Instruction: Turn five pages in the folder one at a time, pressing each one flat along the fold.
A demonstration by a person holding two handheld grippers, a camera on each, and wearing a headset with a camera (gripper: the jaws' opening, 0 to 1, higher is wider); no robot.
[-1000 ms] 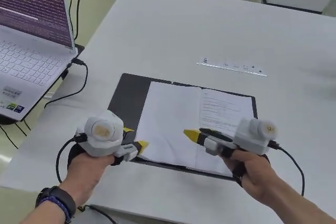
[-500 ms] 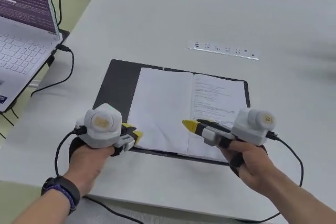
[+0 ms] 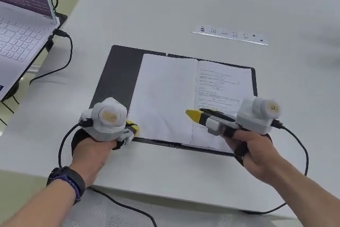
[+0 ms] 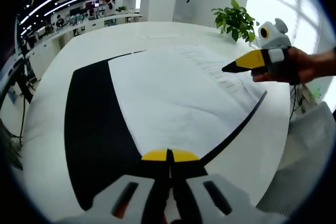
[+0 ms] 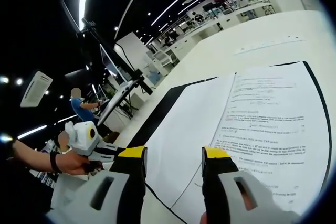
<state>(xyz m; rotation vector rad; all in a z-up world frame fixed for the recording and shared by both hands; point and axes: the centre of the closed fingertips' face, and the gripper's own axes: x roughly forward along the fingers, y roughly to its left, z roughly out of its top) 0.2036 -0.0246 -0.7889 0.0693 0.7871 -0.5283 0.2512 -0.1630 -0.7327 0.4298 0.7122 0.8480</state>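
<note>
The black folder (image 3: 114,78) lies open on the white table, with a blank white page (image 3: 164,97) on its left and a printed page (image 3: 223,86) on its right. My left gripper (image 3: 133,128) sits at the folder's near left edge, its yellow tips pressed together with nothing between them (image 4: 168,155). My right gripper (image 3: 192,115) hovers over the lower part of the printed page (image 5: 273,108), close to the fold. Its jaws stand apart and hold nothing (image 5: 173,156). The left gripper view has the right gripper (image 4: 247,61) over the far page (image 4: 173,98).
A laptop (image 3: 16,25) stands at the far left with a black cable (image 3: 64,62) running toward the folder. A socket strip (image 3: 231,34) is set into the table beyond the folder. A potted plant (image 4: 236,22) stands behind the table.
The head camera has tilted, so the folder sits higher in the picture. Both grippers keep about the same places over the folder's near edge; no page has moved.
</note>
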